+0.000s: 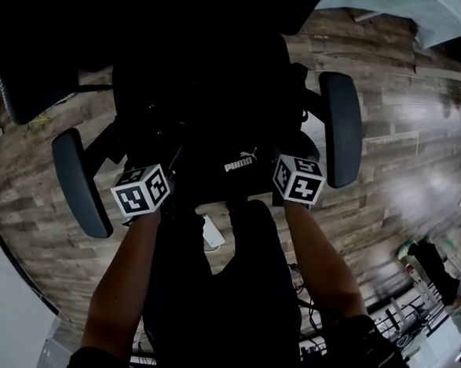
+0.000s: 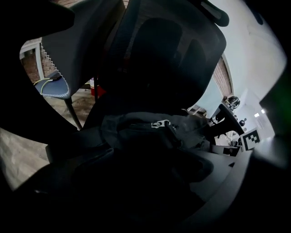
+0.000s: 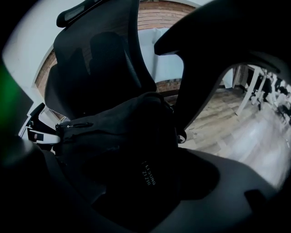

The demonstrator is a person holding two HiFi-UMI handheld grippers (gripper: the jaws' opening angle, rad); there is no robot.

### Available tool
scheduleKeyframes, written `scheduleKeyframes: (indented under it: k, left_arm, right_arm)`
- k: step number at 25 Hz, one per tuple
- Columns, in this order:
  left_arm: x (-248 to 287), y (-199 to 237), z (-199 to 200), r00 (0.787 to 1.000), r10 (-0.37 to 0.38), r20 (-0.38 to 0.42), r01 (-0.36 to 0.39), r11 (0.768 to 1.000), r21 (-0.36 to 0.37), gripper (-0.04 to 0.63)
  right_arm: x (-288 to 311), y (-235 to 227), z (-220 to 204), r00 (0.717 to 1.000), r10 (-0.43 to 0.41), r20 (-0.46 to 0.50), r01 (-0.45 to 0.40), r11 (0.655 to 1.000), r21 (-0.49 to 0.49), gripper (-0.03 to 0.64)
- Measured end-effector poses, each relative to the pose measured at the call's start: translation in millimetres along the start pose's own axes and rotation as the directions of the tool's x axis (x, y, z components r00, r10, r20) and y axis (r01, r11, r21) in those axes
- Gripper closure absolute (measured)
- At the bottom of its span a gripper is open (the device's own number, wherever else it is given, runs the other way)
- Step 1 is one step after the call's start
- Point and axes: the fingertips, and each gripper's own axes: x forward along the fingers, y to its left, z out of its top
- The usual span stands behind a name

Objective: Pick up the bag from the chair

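A black bag (image 1: 240, 163) with a white logo lies on the seat of a black office chair (image 1: 341, 128). My left gripper (image 1: 148, 185) is at the bag's near left side and my right gripper (image 1: 294, 176) at its near right side, both pointing steeply down. In the left gripper view the bag (image 2: 150, 132) shows a silver zipper pull (image 2: 160, 123), with the chair's backrest (image 2: 182, 50) behind it. In the right gripper view the bag (image 3: 122, 132) rests on the seat just ahead of the jaws. Both pairs of jaws stand wide apart and do not press on the bag. The fingertips are lost in the dark.
The chair's two armrests (image 1: 79, 180) flank the bag and my grippers. Wooden floor (image 1: 406, 152) surrounds the chair. Another dark chair (image 1: 26, 71) stands at the far left, a white table (image 1: 400, 14) at the top right. Cables (image 1: 309, 303) lie near my legs.
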Motion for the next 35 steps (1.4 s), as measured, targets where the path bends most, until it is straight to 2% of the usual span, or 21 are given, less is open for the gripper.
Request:
scheduleKeyframes:
  k: [3,11,14,17,19,20,21,22,25,27,29,33,35]
  left_arm:
    - [5,3,0,1.0,-0.017,-0.012,0.017,0.999,-0.028,0.127]
    - [13,4,4,0.998,-0.062,0.0,0.062,0.998,-0.03,0.126]
    - [14,3,4,0.996,-0.089,0.001,0.089,0.996,-0.029,0.127]
    - [15,2,3,0.993,-0.119,0.0,0.118,0.992,-0.048,0.133]
    - [16,-7,5,0.991,-0.133,0.02,0.134,0.99,-0.054,0.193]
    - [17,-12,7,0.991,-0.127,0.036,0.129,0.99,-0.052,0.267]
    - [17,-15,9,0.993,-0.11,0.053,0.113,0.992,-0.051,0.298]
    - [16,-16,10,0.994,-0.09,0.067,0.094,0.994,-0.056,0.316]
    - [13,-17,12,0.995,-0.064,0.076,0.07,0.995,-0.071,0.358]
    - [11,-21,14,0.996,-0.055,0.065,0.058,0.998,-0.039,0.427]
    - [8,-24,16,0.998,-0.041,0.055,0.042,0.999,-0.013,0.467]
    - [-2,-30,25,0.995,-0.052,0.085,0.048,0.998,0.047,0.508]
    - [-11,-33,31,0.992,-0.057,0.109,0.052,0.997,0.053,0.515]
  right_arm:
    - [7,-5,0,1.0,0.022,0.0,-0.022,0.999,0.034,0.201]
    - [14,2,1,0.997,0.072,-0.002,-0.072,0.994,0.084,0.207]
    - [13,11,5,0.996,0.093,0.003,-0.093,0.995,0.035,0.291]
    - [11,16,7,0.996,0.085,0.007,-0.085,0.996,0.03,0.33]
    - [8,16,10,0.998,0.056,0.024,-0.056,0.998,0.028,0.38]
    - [6,16,14,0.998,0.047,0.037,-0.048,0.999,0.019,0.429]
    - [4,18,18,0.998,0.048,0.049,-0.048,0.999,0.008,0.478]
    - [3,22,21,0.997,0.054,0.056,-0.054,0.999,-0.004,0.498]
    - [1,30,23,0.996,0.07,0.054,-0.069,0.997,-0.036,0.514]
    - [0,34,25,0.996,0.077,0.053,-0.074,0.996,-0.058,0.521]
    - [-3,36,26,0.995,0.084,0.053,-0.08,0.994,-0.073,0.526]
    - [-11,41,24,0.997,0.06,0.055,-0.054,0.993,-0.104,0.541]
    - [-18,45,25,0.997,0.047,0.057,-0.041,0.994,-0.1,0.549]
